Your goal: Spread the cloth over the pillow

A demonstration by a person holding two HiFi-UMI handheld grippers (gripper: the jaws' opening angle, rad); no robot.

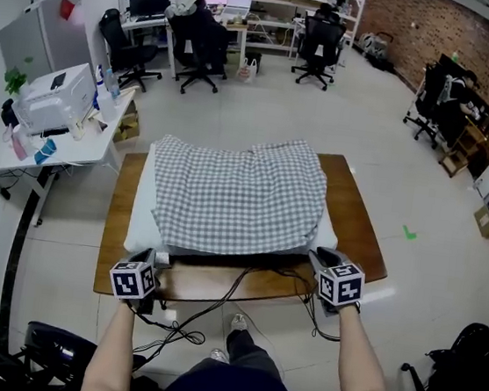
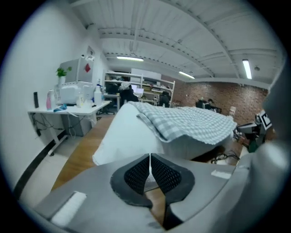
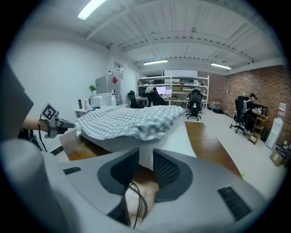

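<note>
Cloth (image 1: 240, 194): lay over pillow (image 1: 141, 213), left strip bare | left gripper (image 1: 160, 259): jaws together, empty, near-left corner | right gripper (image 1: 321, 258): jaws apart, empty, near-right corner | tip: likely pinch the near hem and draw it left evenly.

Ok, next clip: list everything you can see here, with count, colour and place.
cloth: one, grey and white check, spread over the pillow
pillow: one, white, on the table
table: one, brown wood, middle of the room
cables: a few, black, from the table's near edge down to the floor
office chairs: several, black, far side of the room
desk: one, white, left of the table
printer: one, white, on the desk
left gripper: one, grey, jaws together, empty, by the pillow's near left corner
right gripper: one, grey, jaws apart, by the pillow's near right corner
forearms: two, bare, bottom of the head view
</note>
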